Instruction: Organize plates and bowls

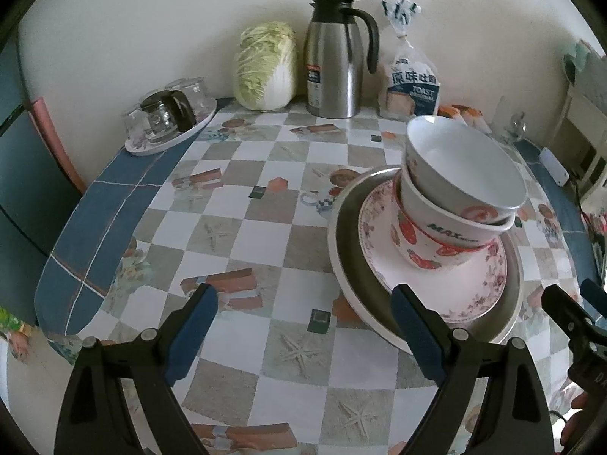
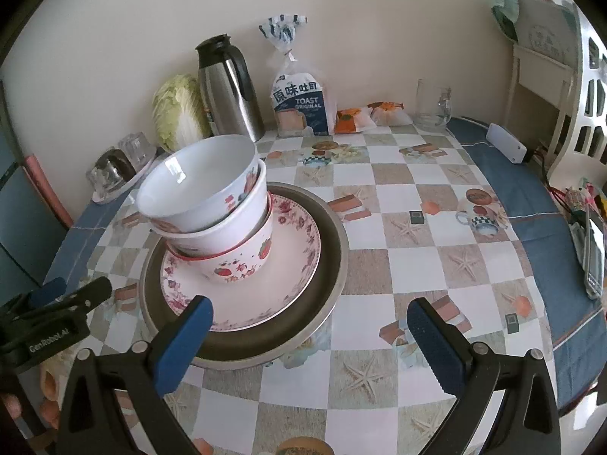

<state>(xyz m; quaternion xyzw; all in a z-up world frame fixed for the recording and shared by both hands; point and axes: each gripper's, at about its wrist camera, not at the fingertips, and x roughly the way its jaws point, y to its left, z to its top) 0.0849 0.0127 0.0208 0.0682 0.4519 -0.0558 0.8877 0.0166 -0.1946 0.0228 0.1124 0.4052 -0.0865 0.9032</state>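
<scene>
Three nested bowls (image 1: 455, 174) (image 2: 201, 185), white with red fruit prints, stand tilted on a pink floral plate (image 1: 474, 284) (image 2: 277, 284). That plate lies in a wide metal plate (image 1: 341, 239) (image 2: 335, 250) on the checkered table. My left gripper (image 1: 303, 303) is open with nothing between its fingers, and its right finger hangs just over the metal plate's near rim. My right gripper (image 2: 309, 314) is also open and holds nothing, its left finger over the plates' near edge. Each gripper appears at the edge of the other's view, the right gripper (image 1: 571, 292) and the left gripper (image 2: 81, 286).
Along the wall stand a cabbage (image 1: 265, 64), a steel thermos jug (image 1: 337, 57) and a bag of toast (image 2: 299, 98). A tray of upturned glasses (image 1: 167, 117) sits back left. A glass mug (image 2: 432, 106), snack packets (image 2: 353, 119) and a white box (image 2: 506, 142) sit back right.
</scene>
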